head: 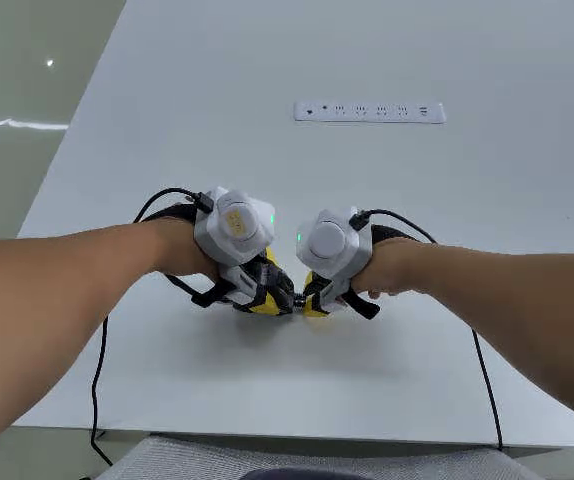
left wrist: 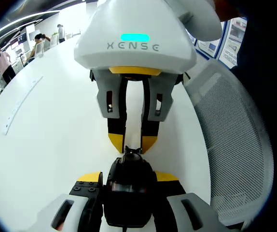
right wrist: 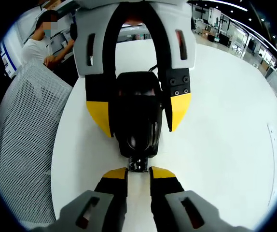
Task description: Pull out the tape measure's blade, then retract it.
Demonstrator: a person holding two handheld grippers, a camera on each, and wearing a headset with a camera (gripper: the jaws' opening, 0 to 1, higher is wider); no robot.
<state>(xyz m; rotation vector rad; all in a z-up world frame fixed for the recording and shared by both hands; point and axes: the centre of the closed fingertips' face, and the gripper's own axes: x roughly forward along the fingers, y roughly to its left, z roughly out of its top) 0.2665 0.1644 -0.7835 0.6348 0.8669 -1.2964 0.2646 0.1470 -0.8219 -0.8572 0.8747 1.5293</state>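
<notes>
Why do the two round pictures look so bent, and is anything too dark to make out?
Head view: even light, straight edges, soft shadows on the table. Left gripper view: fisheye lens bows the table edge; the tape measure sits close and dark. Right gripper view: same bowing, plainest in the mesh chair.

We look down and forward from above the near edge of the worktop (head: 367, 170). The camera on the left gripper (left wrist: 128, 176) faces the right gripper (left wrist: 132, 143) at close range, and the right's camera faces back; all three share the tape measure (left wrist: 129, 193).
</notes>
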